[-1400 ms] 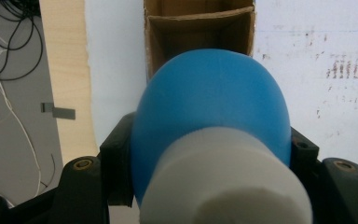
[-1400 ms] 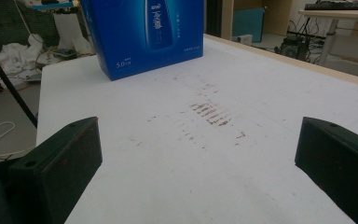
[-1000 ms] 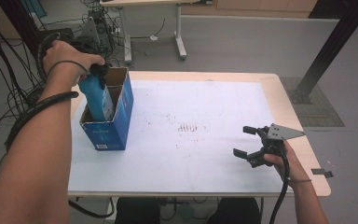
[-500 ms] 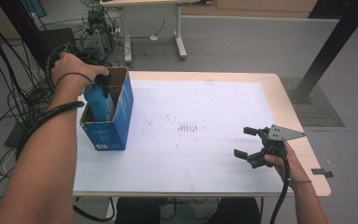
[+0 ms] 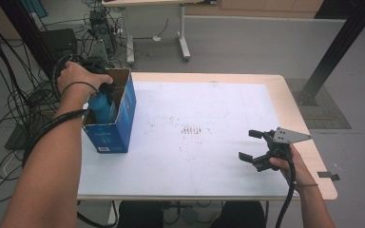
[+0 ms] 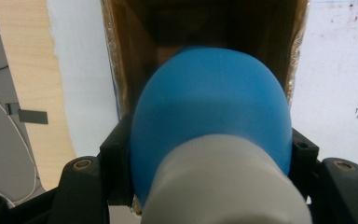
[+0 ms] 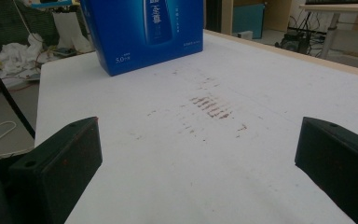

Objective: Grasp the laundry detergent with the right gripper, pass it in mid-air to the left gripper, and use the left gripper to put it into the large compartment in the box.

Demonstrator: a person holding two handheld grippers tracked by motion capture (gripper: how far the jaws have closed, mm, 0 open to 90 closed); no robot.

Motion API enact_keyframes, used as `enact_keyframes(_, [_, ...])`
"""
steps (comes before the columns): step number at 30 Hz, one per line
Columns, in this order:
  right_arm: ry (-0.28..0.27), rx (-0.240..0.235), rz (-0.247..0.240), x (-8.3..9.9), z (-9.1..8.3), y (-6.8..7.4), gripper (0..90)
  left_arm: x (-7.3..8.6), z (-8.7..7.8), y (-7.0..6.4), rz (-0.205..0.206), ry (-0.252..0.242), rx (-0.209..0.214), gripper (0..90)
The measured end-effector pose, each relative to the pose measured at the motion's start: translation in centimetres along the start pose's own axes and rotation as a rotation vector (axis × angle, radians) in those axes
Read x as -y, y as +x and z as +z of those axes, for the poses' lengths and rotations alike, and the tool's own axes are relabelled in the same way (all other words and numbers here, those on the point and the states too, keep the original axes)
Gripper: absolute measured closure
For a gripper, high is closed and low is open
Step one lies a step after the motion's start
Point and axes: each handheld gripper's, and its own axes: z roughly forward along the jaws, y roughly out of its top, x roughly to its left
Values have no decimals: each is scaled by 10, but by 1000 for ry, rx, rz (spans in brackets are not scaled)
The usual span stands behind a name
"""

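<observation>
- The left gripper (image 5: 105, 88) is clamped on a blue bottle (image 6: 212, 116); in the left gripper view its two jaws are pressed against the bottle's sides, just past the white cap (image 6: 223, 184).
- The bottle is held cap-up and lengthwise with the box (image 5: 123, 114), its body already partly inside the open top; this alignment is judged to let it slide down between the cardboard walls without catching.
- In the high view the left hand (image 5: 78, 78) is seen directly over the box, at the far left of the desk (image 5: 209, 104).
- The box stands upright with its flaps open, so the opening faces the gripper from above.
- The right gripper (image 5: 257, 148) is held with jaws spread wide and nothing between them, low over the near right part of the desk, well apart from the box.
- In the right gripper view only bare desk with faint reddish marks (image 7: 214, 109) lies between its jaws, the box farther off; it is judged to be parked clear of the left arm's work.
</observation>
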Motion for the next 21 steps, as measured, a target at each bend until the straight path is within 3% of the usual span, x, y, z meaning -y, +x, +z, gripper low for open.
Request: enact_keyframes(21, [9, 6, 4, 0, 1, 0, 4, -7, 33, -1, 7, 46, -2, 376])
